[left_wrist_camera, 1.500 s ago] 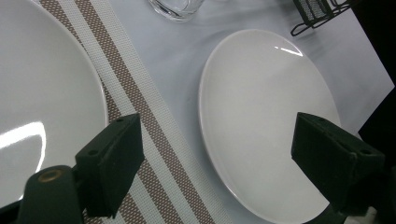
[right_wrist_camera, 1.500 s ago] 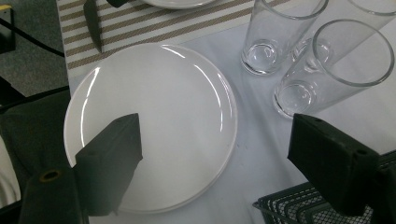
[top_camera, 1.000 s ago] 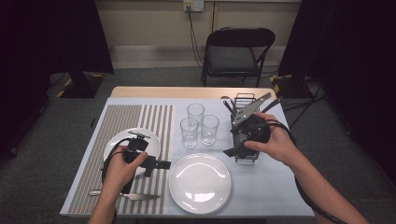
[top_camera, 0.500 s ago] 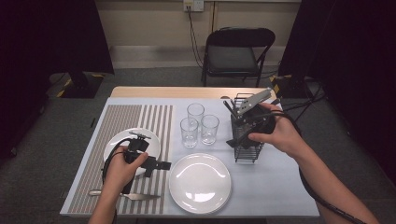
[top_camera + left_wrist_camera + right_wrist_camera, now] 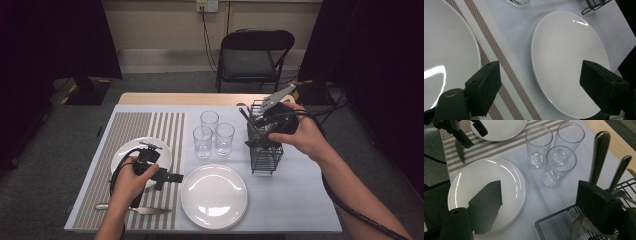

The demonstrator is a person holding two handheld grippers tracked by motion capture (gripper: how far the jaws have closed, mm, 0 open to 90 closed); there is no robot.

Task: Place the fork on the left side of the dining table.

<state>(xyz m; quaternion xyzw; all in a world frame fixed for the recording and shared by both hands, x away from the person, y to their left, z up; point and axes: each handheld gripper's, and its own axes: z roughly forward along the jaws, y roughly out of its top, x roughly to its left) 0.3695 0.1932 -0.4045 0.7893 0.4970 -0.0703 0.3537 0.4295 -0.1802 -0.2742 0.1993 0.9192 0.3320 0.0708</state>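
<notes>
My right gripper (image 5: 251, 131) hangs over the near left corner of a black wire cutlery caddy (image 5: 265, 157). It is open; its jaws have just been closing a little and nothing is between them. In the right gripper view (image 5: 541, 207) two metal cutlery handles (image 5: 600, 152) stand up from the caddy (image 5: 554, 230) just behind the right jaw. My left gripper (image 5: 169, 176) is low over the striped placemat (image 5: 107, 145), open and holding nothing. In the left gripper view (image 5: 546, 87) it points between a small white plate (image 5: 446, 50) and a large white plate (image 5: 569, 55).
Three empty glasses (image 5: 202, 141) stand in a cluster left of the caddy. The large plate (image 5: 214, 195) sits at the front centre and the small plate (image 5: 125, 150) is on the placemat. A knife (image 5: 145, 210) lies near the front edge. A folding chair (image 5: 252, 57) stands behind the table.
The right hand has lifted its gripper and drawn it slightly back and to the right above the caddy. The left hand and gripper have stayed put.
</notes>
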